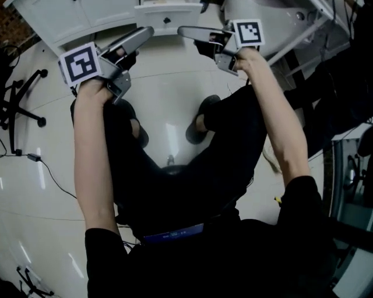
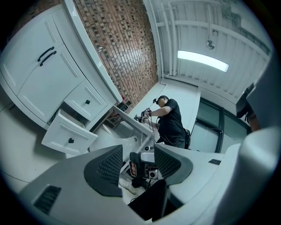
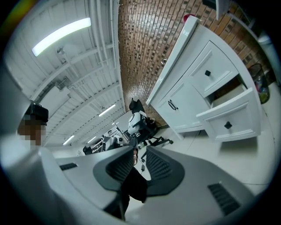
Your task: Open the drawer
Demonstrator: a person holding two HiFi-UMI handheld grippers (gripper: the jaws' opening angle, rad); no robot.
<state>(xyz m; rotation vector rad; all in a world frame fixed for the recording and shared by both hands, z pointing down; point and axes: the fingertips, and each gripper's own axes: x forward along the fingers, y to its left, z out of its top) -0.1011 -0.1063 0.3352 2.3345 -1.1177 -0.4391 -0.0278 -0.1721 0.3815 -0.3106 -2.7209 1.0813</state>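
The white cabinet (image 1: 87, 17) stands at the top of the head view, with a drawer front and its dark knob (image 1: 167, 20) between the two gripper tips. In the left gripper view the lower drawer (image 2: 69, 134) is pulled out and the upper drawer (image 2: 85, 102) is closed. The right gripper view shows the same pulled-out drawer (image 3: 230, 116). My left gripper (image 1: 147, 30) (image 2: 138, 160) is open and holds nothing. My right gripper (image 1: 182, 30) (image 3: 139, 165) has a narrow gap with nothing between its pads. Both are held off the cabinet, tips turned toward each other.
A black office chair (image 1: 17, 105) and a floor cable (image 1: 49, 171) are at the left. Another person (image 2: 169, 118) works at a white desk (image 2: 131, 121) beside the brick wall (image 2: 127, 48). A glass partition (image 1: 349, 174) stands at the right. My legs and shoes (image 1: 198, 125) are below.
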